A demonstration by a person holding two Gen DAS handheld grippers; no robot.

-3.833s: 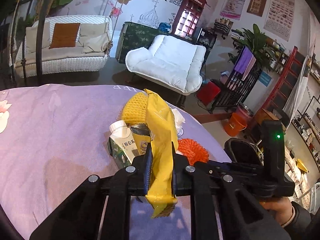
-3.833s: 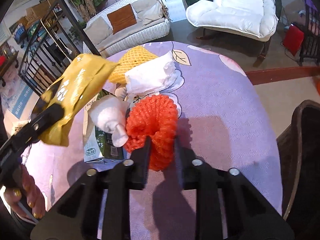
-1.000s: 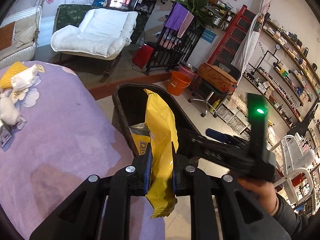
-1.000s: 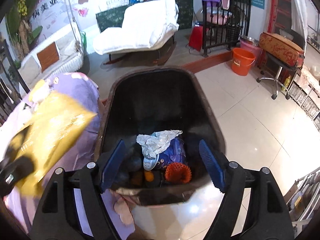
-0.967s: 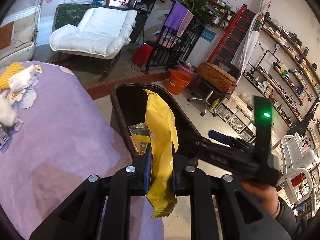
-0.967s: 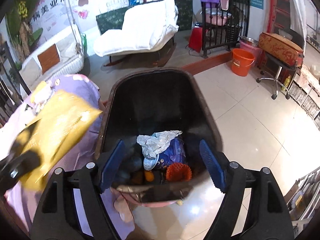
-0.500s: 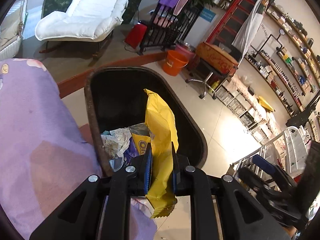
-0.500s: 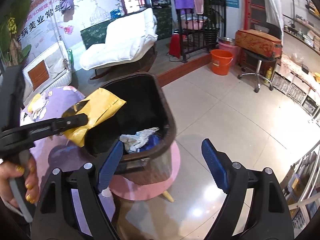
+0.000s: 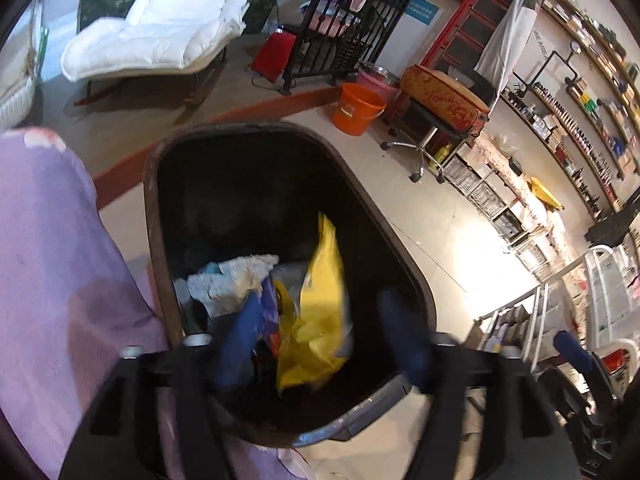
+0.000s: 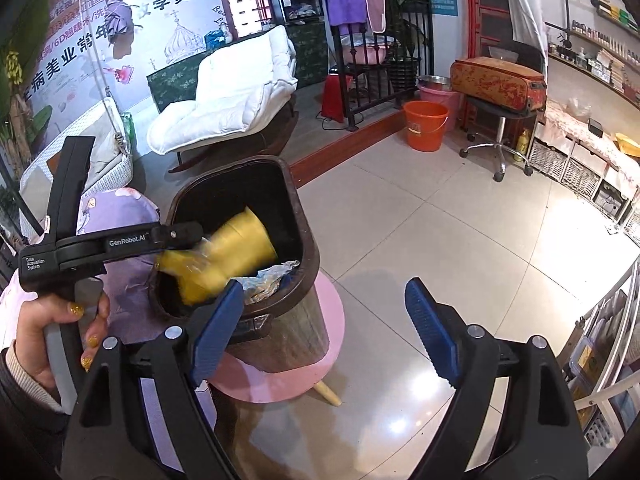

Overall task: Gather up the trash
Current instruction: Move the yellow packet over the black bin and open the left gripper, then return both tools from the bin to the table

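Hanging over the dark brown plastic trash bin (image 9: pixel 153 184), the left gripper (image 9: pixel 320 344) has its blue-padded jaws spread wide, nothing between them, and the crumpled yellow plastic snack bag (image 9: pixel 316 320) sits blurred in the gap below, inside the bin's mouth and touching neither pad. From the right wrist view the same yellow bag (image 10: pixel 224 256) shows as a smear just under the tip of the left tool, within the bin's rim (image 10: pixel 308 236). Beneath it in the bin lie a crumpled white plastic wrapper (image 9: pixel 232 280) and a bit of blue-purple packaging (image 9: pixel 266 304). The right gripper (image 10: pixel 320 330) is held off to the side above the pale tiled floor (image 10: pixel 440 220), its blue pads also far apart and empty. The bin stands on a round pink stool (image 10: pixel 280 376), just beside the table with the lilac flowered cloth (image 9: pixel 48 260). Farther off are a white cushioned lounge chair (image 10: pixel 236 96) and an orange plastic bucket (image 10: pixel 425 125).
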